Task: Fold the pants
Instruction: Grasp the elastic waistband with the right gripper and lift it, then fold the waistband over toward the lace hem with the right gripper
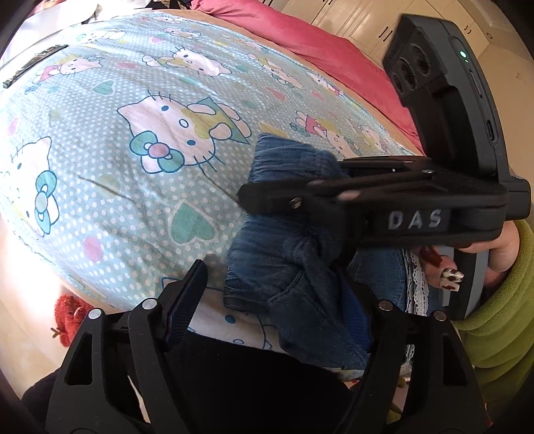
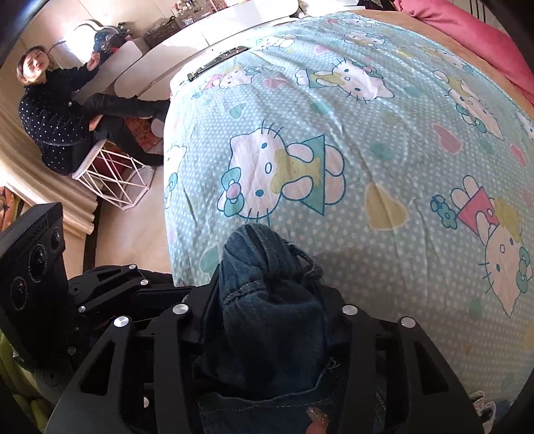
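Bedroom setting: a bed covered by a pale blue dotted sheet (image 2: 383, 140) printed with cartoon cats, hearts and bows, with a pink blanket (image 1: 300, 43) along its far side. Cream cupboard doors (image 1: 353, 23) stand behind the bed. In the right wrist view, a person in a dark dotted top (image 2: 50, 113) sits on a white wire stool (image 2: 113, 177) on the floor beside the bed.

The denim pants (image 1: 283, 267) lie bunched at the near edge of the bed, on the sheet.

Right gripper (image 2: 267, 300): its 2 fingers are closed against a gathered fold of the denim, which fills the gap between them and rises in a hump ahead of the tips. In the left wrist view this gripper reaches in from the right, held by a hand (image 1: 500, 247) in a green fleece sleeve (image 1: 500, 317).

Left gripper (image 1: 277, 300): jaws stand apart. The denim lies between them, against the right finger; the left finger (image 1: 187, 300) is clear of the cloth, over the sheet.
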Demonstrator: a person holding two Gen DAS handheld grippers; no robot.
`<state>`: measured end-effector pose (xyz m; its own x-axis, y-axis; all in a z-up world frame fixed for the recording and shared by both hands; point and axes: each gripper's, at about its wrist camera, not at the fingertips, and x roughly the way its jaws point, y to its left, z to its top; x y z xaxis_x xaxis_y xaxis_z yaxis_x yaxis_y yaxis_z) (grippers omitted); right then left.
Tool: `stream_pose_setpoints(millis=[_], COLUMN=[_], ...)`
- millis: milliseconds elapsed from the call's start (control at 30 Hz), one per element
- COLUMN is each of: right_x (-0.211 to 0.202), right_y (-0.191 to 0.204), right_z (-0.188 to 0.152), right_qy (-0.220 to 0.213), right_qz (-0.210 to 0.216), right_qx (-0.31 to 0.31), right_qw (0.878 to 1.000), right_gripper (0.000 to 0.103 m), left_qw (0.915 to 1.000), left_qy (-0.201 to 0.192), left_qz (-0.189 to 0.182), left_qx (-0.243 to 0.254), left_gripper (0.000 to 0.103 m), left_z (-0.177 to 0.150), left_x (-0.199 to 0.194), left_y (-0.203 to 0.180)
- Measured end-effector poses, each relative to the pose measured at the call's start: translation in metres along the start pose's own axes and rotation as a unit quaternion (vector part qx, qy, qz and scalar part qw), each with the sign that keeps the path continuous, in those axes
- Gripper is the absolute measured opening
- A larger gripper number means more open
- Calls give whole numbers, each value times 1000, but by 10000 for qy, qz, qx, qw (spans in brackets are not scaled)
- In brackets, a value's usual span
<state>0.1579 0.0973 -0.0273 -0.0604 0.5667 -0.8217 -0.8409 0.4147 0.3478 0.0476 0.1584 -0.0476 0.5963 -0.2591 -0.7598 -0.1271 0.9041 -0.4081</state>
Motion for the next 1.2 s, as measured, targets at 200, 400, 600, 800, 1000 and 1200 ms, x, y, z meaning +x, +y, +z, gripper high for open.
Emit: stream_pose_setpoints(millis=[200,400,600,800,1000,1200], right_x=[-47,-86,-122,-153,-190,-205], right_y=[-10,-17,-26,-45,-71,-117], right_z=[-14,-34,-61,-88,-133,-204], right_qy=[-487,-947,-1327,-1696,-2147,-2126], right_qz=[326,513,625,798,785,-171], right_qx=[153,203,187,258,449,1436], right_qw=[9982,9940,9890,9819,9725,9664], right_gripper=[31,31,30,30,51,70], left_qw=[9995,9991,9977,9916,9775,9658], left_qy=[-137,-191,-79,234,308,768], left_qz=[-261,-378,-665,-1265,-2048,-2010], left_qx=[-103,-66,78,-89,413,1444], left_gripper=[82,93,93,93,93,93], left_z=[-5,-9,-10,-7,-19,-52], left_x=[-20,-29,-23,-3,-5,7], left_y=[-5,-20,-49,-74,-136,-193])
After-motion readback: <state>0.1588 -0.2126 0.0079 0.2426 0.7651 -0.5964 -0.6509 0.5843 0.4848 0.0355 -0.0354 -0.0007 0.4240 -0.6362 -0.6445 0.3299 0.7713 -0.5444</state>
